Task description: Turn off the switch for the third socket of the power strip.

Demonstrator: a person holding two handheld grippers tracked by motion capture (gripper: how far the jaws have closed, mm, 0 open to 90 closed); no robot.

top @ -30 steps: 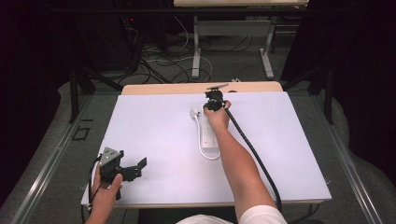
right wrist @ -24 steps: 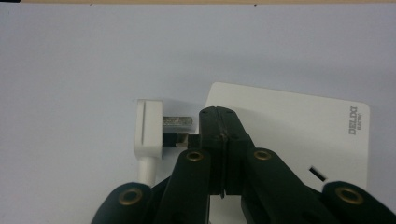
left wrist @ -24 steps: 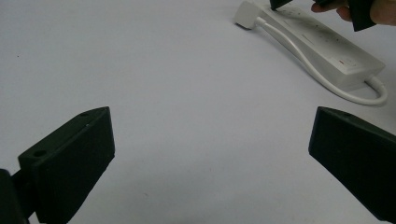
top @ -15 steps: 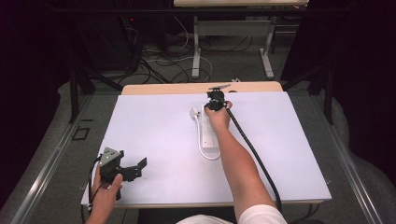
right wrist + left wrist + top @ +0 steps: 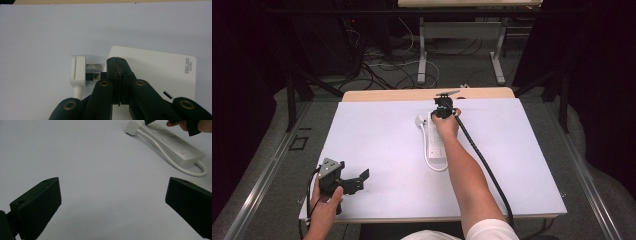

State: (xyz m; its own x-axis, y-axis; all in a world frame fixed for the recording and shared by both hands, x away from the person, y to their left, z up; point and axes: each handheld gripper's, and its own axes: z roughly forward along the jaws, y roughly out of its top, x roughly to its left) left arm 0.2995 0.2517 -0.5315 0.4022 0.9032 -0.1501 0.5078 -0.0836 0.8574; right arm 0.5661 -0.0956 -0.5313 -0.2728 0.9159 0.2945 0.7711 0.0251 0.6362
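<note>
A white power strip (image 5: 435, 144) lies mid-table with its cable looped round to its own white plug (image 5: 420, 120), which lies flat beside the strip's far end. My right gripper (image 5: 443, 111) hovers over that far end. In the right gripper view its jaws (image 5: 117, 61) are pressed together with nothing between them, over the strip's corner (image 5: 160, 67) and right next to the plug's prongs (image 5: 93, 66). My left gripper (image 5: 360, 180) rests near the table's front left corner, open and holding nothing (image 5: 112, 202). From there the strip (image 5: 175, 147) and plug (image 5: 131, 128) lie far off.
The white table top (image 5: 377, 145) has a wooden strip (image 5: 402, 94) along its far edge. The right gripper's black cable (image 5: 484, 165) trails back along the forearm to the front edge. Table legs and floor cables (image 5: 412, 65) lie beyond the table.
</note>
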